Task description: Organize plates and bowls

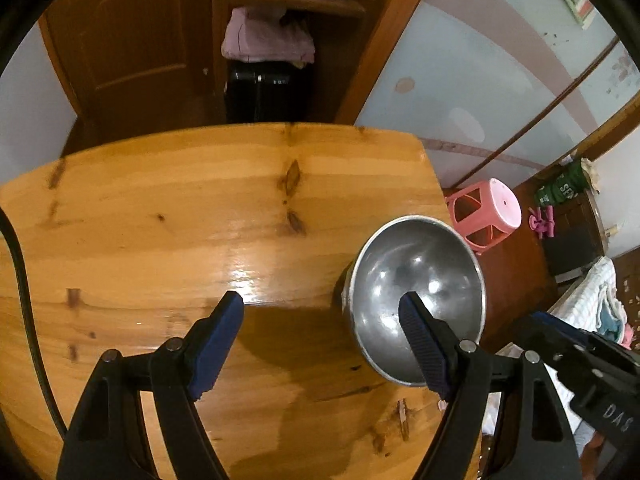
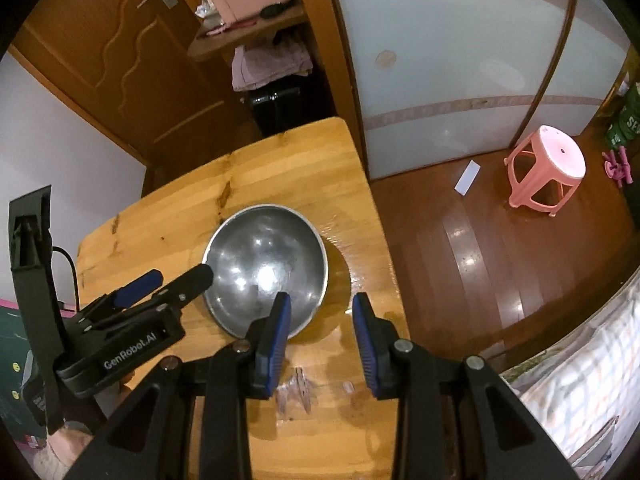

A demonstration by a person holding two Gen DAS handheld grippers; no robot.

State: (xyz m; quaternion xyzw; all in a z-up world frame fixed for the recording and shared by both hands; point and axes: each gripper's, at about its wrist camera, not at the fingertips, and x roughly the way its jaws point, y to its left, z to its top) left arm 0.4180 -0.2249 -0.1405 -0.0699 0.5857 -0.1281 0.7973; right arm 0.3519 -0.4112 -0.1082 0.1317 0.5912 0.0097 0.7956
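Resting on the wooden table [image 2: 280,168] near its right-hand edge, the steel bowl [image 2: 266,270] sits upright with nothing visible in it. Both tools hover by the bowl with jaws spread and nothing between them: the left gripper [image 1: 322,320] has one pad over the bowl's near-left side, the right gripper [image 2: 322,320] straddles its near-right rim. Beyond the bowl, off the table, stands a pink stool [image 2: 546,170] on the floor.

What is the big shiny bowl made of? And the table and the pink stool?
Bowl: looks like polished metal, probably steel, with mirror-like glints. Table: varnished wood, showing knots, grain and a glossy sheen. Pink stool: likely moulded plastic, smooth and evenly coloured.
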